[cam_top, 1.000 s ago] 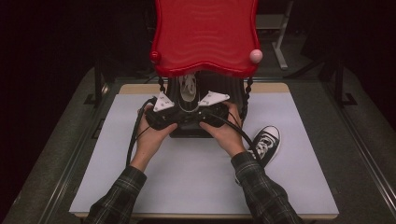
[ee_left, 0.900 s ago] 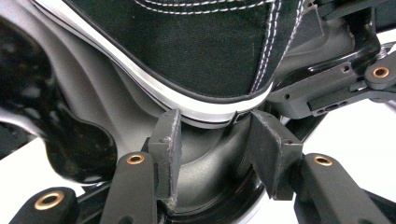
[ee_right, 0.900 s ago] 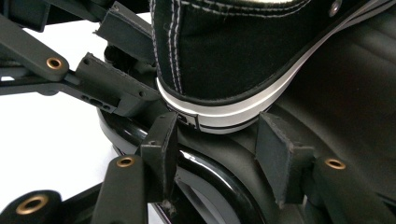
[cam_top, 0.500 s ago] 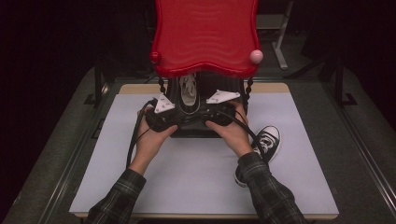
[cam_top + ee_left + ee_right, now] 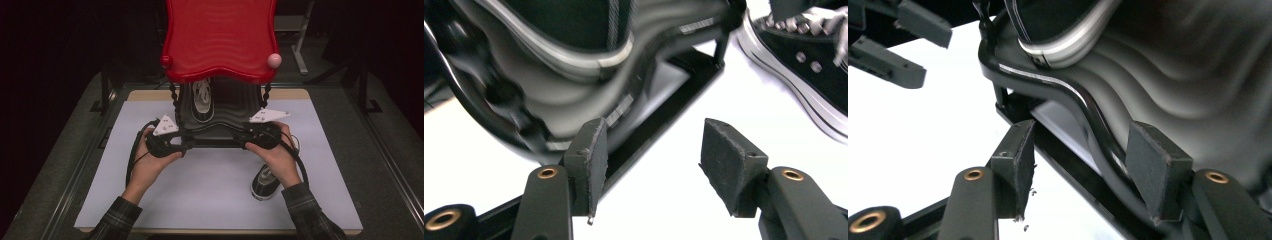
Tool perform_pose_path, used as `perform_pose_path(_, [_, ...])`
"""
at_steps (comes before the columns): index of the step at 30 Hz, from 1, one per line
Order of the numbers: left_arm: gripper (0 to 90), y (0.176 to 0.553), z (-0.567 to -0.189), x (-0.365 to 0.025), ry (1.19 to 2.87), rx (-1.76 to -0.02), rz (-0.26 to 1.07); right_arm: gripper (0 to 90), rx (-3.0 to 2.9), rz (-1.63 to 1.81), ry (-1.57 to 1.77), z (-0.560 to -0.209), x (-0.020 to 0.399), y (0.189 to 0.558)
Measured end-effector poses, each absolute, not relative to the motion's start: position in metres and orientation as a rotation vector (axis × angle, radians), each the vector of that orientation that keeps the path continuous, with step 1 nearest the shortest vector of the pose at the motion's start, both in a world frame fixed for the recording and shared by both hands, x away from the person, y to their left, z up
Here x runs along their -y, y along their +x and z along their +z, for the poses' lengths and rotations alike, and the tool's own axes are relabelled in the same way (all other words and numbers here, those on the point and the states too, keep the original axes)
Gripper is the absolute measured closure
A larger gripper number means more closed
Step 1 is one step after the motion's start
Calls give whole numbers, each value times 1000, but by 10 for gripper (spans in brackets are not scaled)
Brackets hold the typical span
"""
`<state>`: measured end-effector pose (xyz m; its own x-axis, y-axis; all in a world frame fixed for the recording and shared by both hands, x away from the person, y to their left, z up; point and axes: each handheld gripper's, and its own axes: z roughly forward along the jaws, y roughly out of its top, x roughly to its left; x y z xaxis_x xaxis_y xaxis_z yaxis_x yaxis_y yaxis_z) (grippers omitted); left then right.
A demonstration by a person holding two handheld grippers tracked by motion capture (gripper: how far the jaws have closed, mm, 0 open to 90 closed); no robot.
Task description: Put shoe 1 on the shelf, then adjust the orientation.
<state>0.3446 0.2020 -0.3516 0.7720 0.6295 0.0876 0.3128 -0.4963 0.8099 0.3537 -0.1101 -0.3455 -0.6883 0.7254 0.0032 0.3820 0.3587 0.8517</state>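
A shoe rack with a red top shelf (image 5: pixel 220 35) and a black wavy lower shelf (image 5: pixel 227 122) stands on the white mat (image 5: pixel 210 195). One black-and-white sneaker (image 5: pixel 202 100) lies on the lower shelf. A second sneaker (image 5: pixel 265 182) (image 5: pixel 804 65) sits on the mat by the right wrist. My left gripper (image 5: pixel 187 144) (image 5: pixel 651 160) is at the rack's front left corner, open, its jaws just having been opening with nothing between them. My right gripper (image 5: pixel 239 137) (image 5: pixel 1078 160) is at the front right, open and also just widening; the shelf's glossy rim (image 5: pixel 1083 115) runs past between its pads, apart from them.
The mat lies on a wooden board on a grey table with dark raised rails at both sides. A pink knob (image 5: pixel 274 60) and a red knob (image 5: pixel 166 61) stick out at the red shelf's corners. The left gripper's jaws (image 5: pixel 898 40) show far off in the right gripper view.
Both grippers were close together at the middle of the rack's front. They have spread apart, the left one leftward and the right one rightward, along the front edge.
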Motion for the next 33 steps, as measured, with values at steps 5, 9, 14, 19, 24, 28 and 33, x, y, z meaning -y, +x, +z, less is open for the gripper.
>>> perform_pose_path(5, [429, 333, -363, -211, 2141, -719, 449, 442, -2241, 1244, 1012, -351, 130, 337])
perform_pose_path(9, [428, 324, -373, -221, 2152, -741, 426, 433, -2234, 1223, 1050, -356, 146, 323])
perform_pose_path(14, [426, 314, -384, -234, 2162, -769, 404, 417, -2207, 1185, 1106, -364, 169, 302])
perform_pose_path(19, [424, 310, -390, -237, 2164, -780, 377, 407, -2168, 1165, 1200, -372, 196, 282])
perform_pose_path(24, [425, 311, -394, -233, 2176, -771, 364, 405, -2159, 1163, 1280, -385, 213, 271])
perform_pose_path(28, [424, 312, -396, -230, 2180, -771, 353, 410, -2135, 1155, 1319, -390, 213, 274])
perform_pose_path(33, [425, 312, -399, -231, 2184, -768, 351, 494, -2136, 1142, 1364, -399, 214, 281])
